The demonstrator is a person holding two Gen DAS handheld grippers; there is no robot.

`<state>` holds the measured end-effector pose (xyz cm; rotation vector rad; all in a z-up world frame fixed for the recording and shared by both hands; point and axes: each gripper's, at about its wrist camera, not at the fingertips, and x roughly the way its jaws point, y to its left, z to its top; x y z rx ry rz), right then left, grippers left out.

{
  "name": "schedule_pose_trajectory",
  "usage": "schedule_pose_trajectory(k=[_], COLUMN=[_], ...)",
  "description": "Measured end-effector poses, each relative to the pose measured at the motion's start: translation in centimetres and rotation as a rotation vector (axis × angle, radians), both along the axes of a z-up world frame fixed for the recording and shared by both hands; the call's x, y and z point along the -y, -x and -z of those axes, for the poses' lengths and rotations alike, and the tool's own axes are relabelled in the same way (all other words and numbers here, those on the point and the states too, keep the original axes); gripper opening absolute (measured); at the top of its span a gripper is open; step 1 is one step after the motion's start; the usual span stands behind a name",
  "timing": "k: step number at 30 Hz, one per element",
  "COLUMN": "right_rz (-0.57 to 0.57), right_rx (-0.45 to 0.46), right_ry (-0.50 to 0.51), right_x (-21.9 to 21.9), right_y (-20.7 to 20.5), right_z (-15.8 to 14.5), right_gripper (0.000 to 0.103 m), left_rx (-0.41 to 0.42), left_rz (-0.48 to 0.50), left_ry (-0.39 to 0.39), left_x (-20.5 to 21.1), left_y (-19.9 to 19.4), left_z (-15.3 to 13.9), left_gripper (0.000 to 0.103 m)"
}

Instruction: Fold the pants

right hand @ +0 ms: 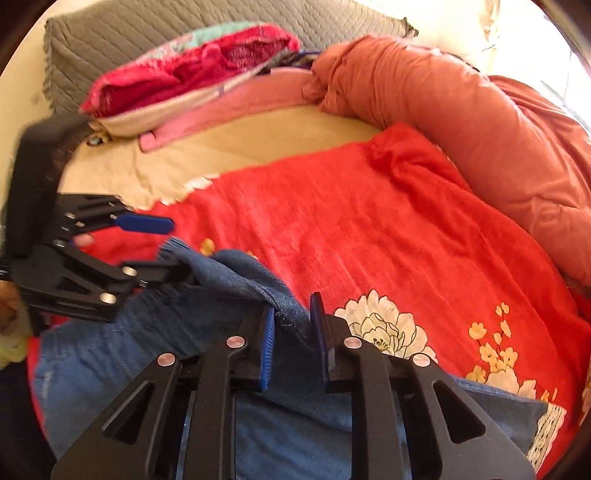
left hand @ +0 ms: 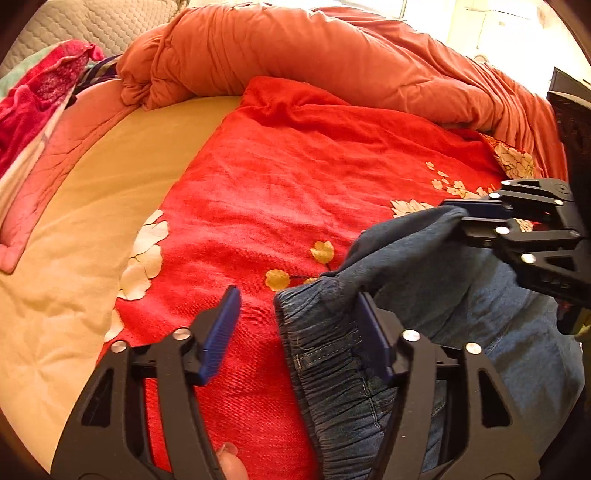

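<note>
Bed across both views, cream sheet at left, red floral blanket through the middle, rolled orange duvet along the top, gray quilted pillow and a pile of pink clothes at upper left of the right wrist view. Blue denim pants at lower right of the left wrist view, on the blanket, elastic waistband rumpled and partly lifted. Right hand-held gripper pinching a raised fold of denim near the waistband. Left hand-held gripper spread, one pad against the waistband, the other over bare blanket, gripping nothing. Apparently the opening step: taking hold of the waist. Next, probably closing the left pads on the waistband edge, then lifting both together.
</note>
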<state>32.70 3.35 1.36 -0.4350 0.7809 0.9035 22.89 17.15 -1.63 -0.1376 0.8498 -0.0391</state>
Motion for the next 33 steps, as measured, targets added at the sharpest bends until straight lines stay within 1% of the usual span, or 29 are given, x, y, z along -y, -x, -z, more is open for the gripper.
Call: schedule_pose_trajectory(k=[2, 5, 7, 8, 9, 14, 19, 23, 26, 27, 30, 33], right_rz=[-0.001, 0.004, 0.013, 0.016, 0.019, 0.063, 0.113, 0.116, 0.117, 0.115, 0.102, 0.093], right_rx=[0.003, 0.001, -0.002, -0.002, -0.005, 0.003, 0.016, 0.028, 0.03, 0.027, 0.045, 0.033], right_ry=[-0.015, -0.037, -0.047, -0.048, -0.052, -0.075, -0.102, -0.115, -0.136, -0.141, -0.133, -0.135], right_x=[0.4, 0.9, 1.1, 1.3, 1.4, 2.2, 3.2, 3.5, 3.9, 4.0, 4.2, 4.7], right_y=[0.6, 1.2, 1.6, 1.8, 2.0, 3.1, 4.5, 6.2, 7.7, 7.9, 9.6, 11.3], right_z=[-0.4, -0.8, -1.0, -1.0, -1.0, -1.4, -2.2, -2.9, -3.7, -3.8, -4.2, -4.2], right_gripper=[0.017, 0.017, 0.017, 0.017, 0.017, 0.017, 0.016, 0.016, 0.016, 0.016, 0.016, 0.016], left_rx=[-0.009, -0.028, -0.037, -0.037, -0.031, 0.029, 0.093, 0.139, 0.159, 0.169, 0.189, 0.196], left_rz=[0.004, 0.02, 0.03, 0.043, 0.048, 0.062, 0.072, 0.058, 0.047, 0.042, 0.041, 0.04], left_ry=[0.022, 0.096, 0.145, 0.178, 0.199, 0.209, 0.18, 0.147, 0.145, 0.13, 0.115, 0.117], left_x=[-0.1, -0.5, -0.7, -0.8, -0.8, -0.7, -0.1, 0.5, 0.7, 1.0, 1.5, 1.8], left_y=[-0.2, -0.5, -0.6, -0.6, -0.4, 0.9, 2.6, 4.6, 5.7, 6.1, 7.4, 8.9], left_z=[0.2, 0.7, 0.8, 0.8, 0.6, -0.7, -2.5, -3.9, -4.5, -4.7, -4.9, -4.8], left_gripper=[0.06, 0.06, 0.046, 0.033, 0.032, 0.029, 0.029, 0.029, 0.029, 0.029, 0.029, 0.029])
